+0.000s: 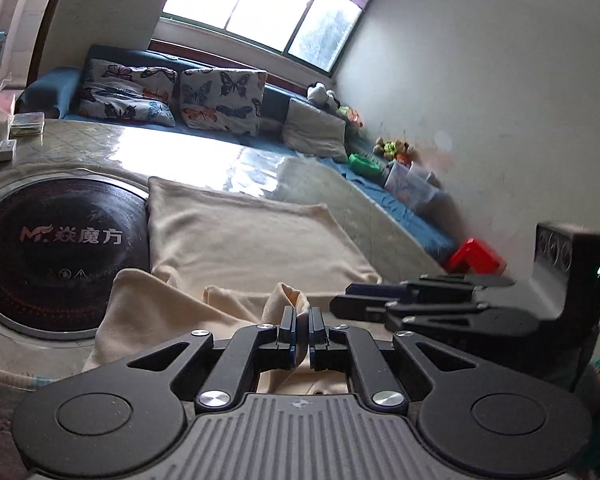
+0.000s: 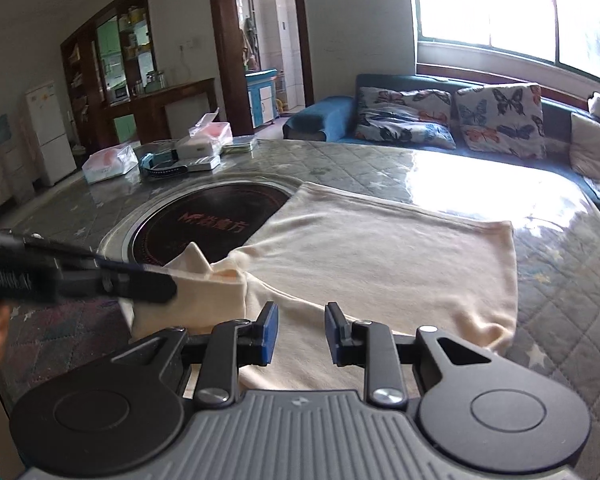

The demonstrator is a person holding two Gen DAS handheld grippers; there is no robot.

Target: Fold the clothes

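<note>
1. Cream cloth, soft and slightly fuzzy: the garment (image 2: 380,256) lies spread across the quilted desk (image 2: 560,280), mostly flat, its far edge running straight toward 12 o'clock.
2. At the near side it bunches up. A fold of it stands in a peak, pinched in the left tool (image 1: 302,330), whose jaws are pressed together on the fabric.
3. From the right wrist view, that same tool comes in blurred at 9 o'clock, with the lifted flap hanging from it.
4. The right tool (image 2: 301,334) hangs just above the garment's near edge at 6 o'clock, jaws parted wide, nothing between them.
5. The garment's left corner laps over the round black cooktop (image 1: 56,248) sunk into the desk, at 9 o'clock in the left view.
6. Far behind, at 12 o'clock, butterfly cushions (image 2: 496,120) sit on a blue sofa (image 2: 320,116) under a bright window.
7. At 10 o'clock in the right view, plastic bags and boxes (image 2: 198,146) crowd the desk's far end, well apart from the cloth.
</note>
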